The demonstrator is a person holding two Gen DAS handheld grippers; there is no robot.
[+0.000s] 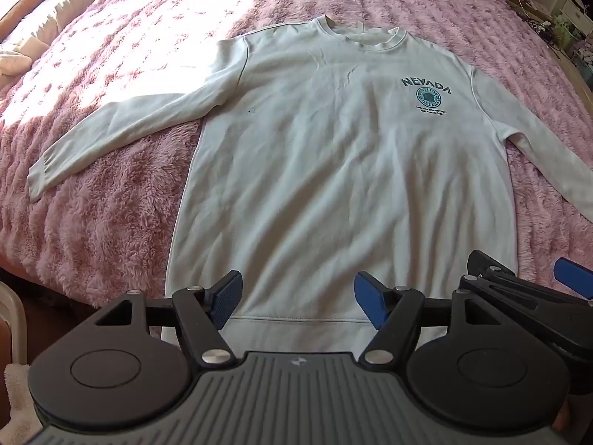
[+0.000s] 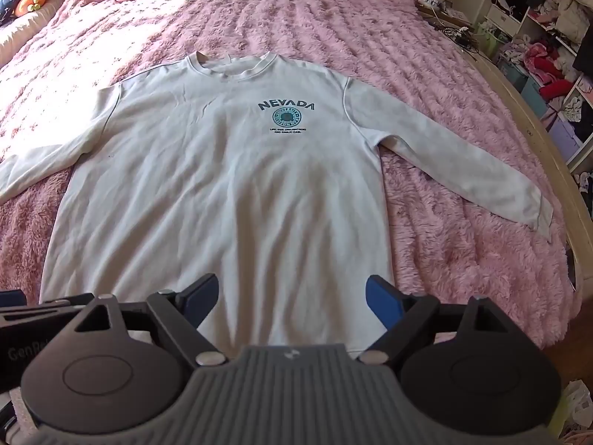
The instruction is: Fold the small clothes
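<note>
Sweatshirt [image 1: 333, 170]: flat on bed [image 1: 111, 193], hem at near edge
Left hand-held gripper [image 1: 298, 302]: released, above hem
Right hand-held gripper [image 2: 292, 302]: released, above hem

Right tongs [image 2: 292, 302] gape above the hem of a flat sweatshirt [image 2: 222, 185] on pink blanket [image 2: 444, 241].

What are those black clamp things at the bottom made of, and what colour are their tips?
Each is the same: the left gripper and right gripper have black hinged arms on round black discs, silver pivot screws, a ribbed grey centre plate and blue fingertip pads. No cables show.
</note>
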